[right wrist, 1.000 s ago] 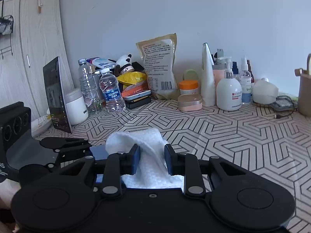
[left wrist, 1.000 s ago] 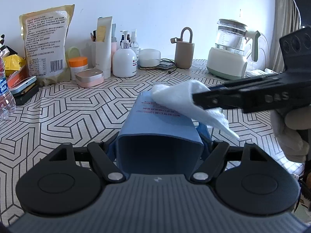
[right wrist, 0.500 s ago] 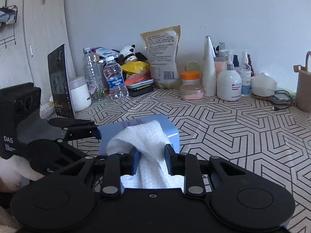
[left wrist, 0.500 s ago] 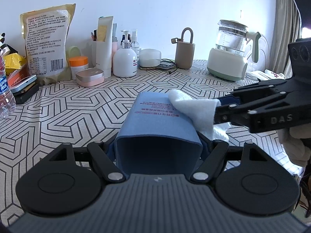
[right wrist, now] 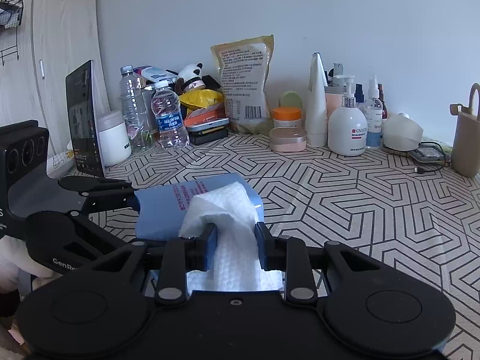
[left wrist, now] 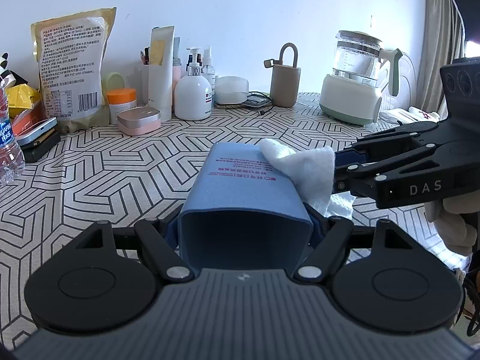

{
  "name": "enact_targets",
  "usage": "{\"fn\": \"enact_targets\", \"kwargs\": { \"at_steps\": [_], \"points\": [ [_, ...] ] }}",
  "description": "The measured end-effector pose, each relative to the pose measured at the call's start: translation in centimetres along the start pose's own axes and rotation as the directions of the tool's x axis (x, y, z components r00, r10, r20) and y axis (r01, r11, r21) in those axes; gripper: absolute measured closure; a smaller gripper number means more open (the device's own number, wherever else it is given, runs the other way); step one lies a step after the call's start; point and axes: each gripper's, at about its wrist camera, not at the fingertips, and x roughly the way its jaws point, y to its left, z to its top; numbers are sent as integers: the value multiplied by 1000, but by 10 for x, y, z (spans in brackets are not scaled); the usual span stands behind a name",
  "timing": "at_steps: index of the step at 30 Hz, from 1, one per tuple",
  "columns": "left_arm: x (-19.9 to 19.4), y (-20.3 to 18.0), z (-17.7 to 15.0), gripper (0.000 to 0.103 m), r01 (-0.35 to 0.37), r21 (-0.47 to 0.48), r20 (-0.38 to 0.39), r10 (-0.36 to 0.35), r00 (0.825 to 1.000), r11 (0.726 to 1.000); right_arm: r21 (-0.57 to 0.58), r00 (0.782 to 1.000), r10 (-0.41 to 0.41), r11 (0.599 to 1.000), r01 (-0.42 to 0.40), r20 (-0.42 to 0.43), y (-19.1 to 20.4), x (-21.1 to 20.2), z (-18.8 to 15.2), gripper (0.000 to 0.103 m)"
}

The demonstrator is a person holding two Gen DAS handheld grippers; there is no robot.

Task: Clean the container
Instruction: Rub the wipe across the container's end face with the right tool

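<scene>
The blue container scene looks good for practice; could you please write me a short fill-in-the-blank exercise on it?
1. The left claw grips the blue container, which lies on its ____.
2. The right claw holds a white ____ against the container.
3. The lettering printed on the container is ____ in colour.
4. The jar by the pink tin has an ____ lid.

Missing words: side; cloth; red; orange
</scene>
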Motion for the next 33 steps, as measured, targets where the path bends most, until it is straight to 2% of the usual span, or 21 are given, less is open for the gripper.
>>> {"fn": "enact_targets", "kwargs": {
  "at_steps": [4,15,28,31,33],
  "points": [
    [1,5,0,27,1,-2,-1,-1,1000,1000,-11,1000,-8,1000,8,-8,3,0,0,68],
    [3,4,1,27,-10,4,-9,10,1000,1000,-26,999,-29,999,28,-24,12,-2,0,68],
    [2,2,0,28,-14,-8,-12,14,1000,1000,4,1000,7,1000,-7,-7,6,-2,2,68],
    [2,2,0,28,-15,-10,-12,15,1000,1000,6,999,32,999,-32,0,10,-4,1,83],
    [2,3,0,28,-14,-13,-12,14,1000,1000,-14,999,39,999,-39,4,17,-6,1,83]
  ]
}}
